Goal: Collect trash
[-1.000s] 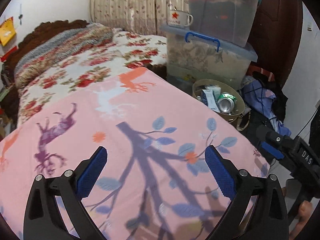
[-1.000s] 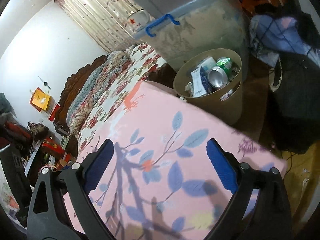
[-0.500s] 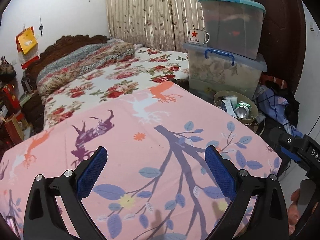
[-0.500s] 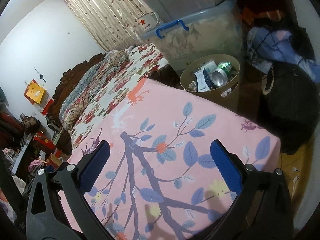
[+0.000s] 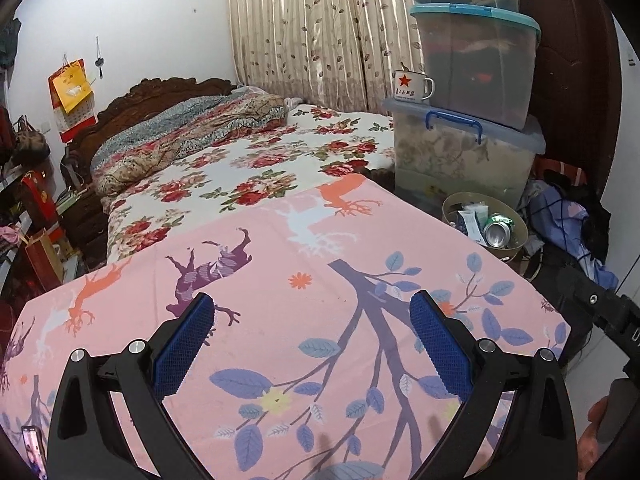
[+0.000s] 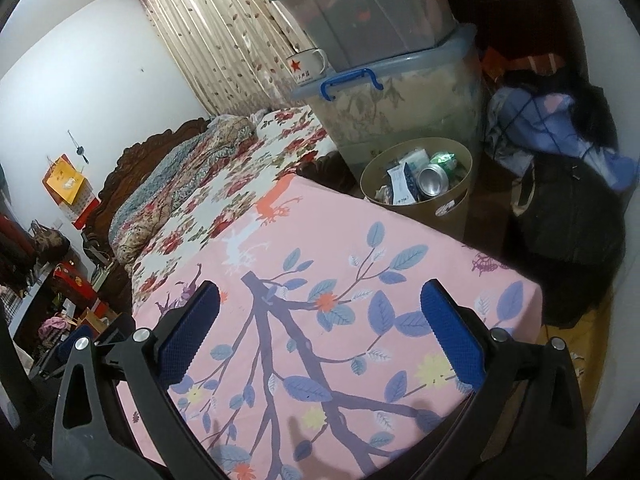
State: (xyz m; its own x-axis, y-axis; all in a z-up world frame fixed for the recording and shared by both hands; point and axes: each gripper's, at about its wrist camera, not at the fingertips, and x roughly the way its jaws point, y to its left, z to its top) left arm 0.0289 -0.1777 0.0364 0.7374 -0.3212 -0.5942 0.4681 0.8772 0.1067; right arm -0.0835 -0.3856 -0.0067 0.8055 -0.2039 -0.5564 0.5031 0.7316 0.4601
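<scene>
Now both grippers hover over the soft pink printed sheet (image 5: 320,280), the left gripper (image 5: 312,340) and right gripper (image 6: 320,328) each spread wide with nothing between their blue textured pads. Past the far corner, the round tan bin (image 6: 448,204) holds a crushed shiny can (image 6: 434,180) and crumpled paper wrappers (image 6: 402,186).

— Where are we?
— A lived-in bedroom, we'd say; a bed (image 5: 240,168) with a carved wooden headboard (image 5: 160,92) and floral bedding; patterned curtains (image 5: 320,28) behind it
— And the clutter?
— We see stacked storage bins (image 5: 468,120) and a pile of clothes (image 6: 560,132) beside a full wastebasket (image 6: 420,200)
</scene>
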